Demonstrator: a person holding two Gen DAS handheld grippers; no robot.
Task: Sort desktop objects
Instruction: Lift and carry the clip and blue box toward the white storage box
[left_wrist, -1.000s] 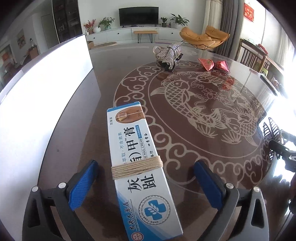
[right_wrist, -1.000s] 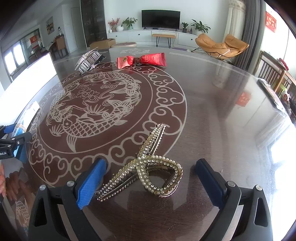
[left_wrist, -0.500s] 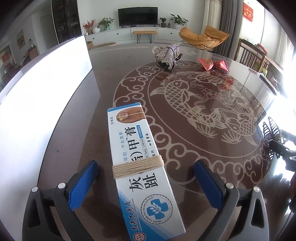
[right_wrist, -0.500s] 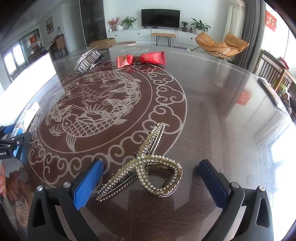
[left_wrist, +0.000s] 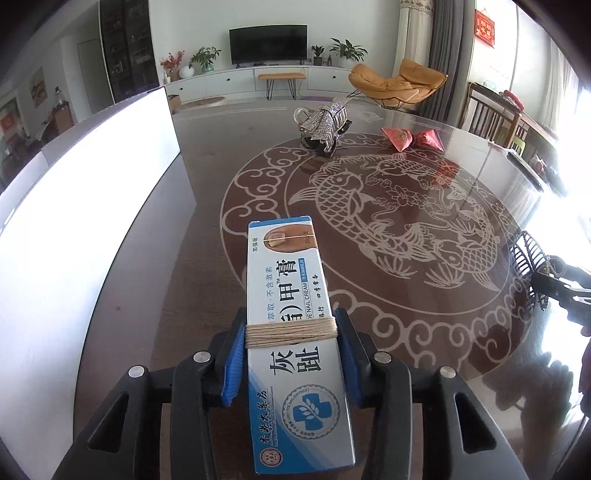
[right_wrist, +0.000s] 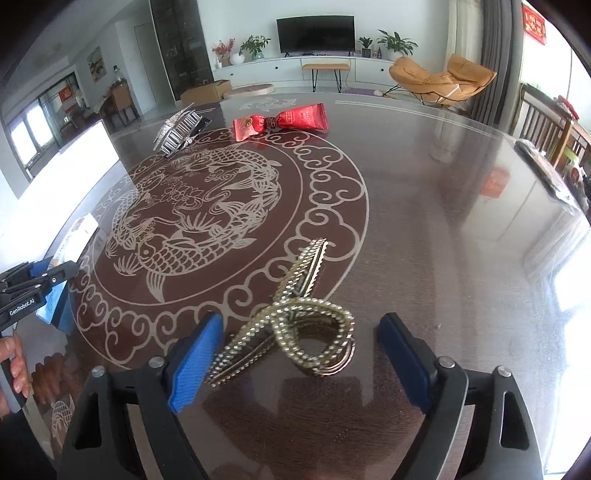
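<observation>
The left claw (left_wrist: 291, 354) is clamped on the box (left_wrist: 295, 332), its pads pressing both long sides by the twine band. The right claw (right_wrist: 299, 354) gapes wide around the pearl clip (right_wrist: 295, 325), which lies on the table (right_wrist: 443, 229), nearer the left pad.

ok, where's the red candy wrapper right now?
Far side of the table: the candy wrapper lies just right of the silver hair clip, beyond the fish pattern.

Left hand-held gripper (left_wrist: 291, 354) clamped on twine-wrapped nail cream box (left_wrist: 295, 332), glossy carp-patterned table (left_wrist: 406, 229)
</observation>
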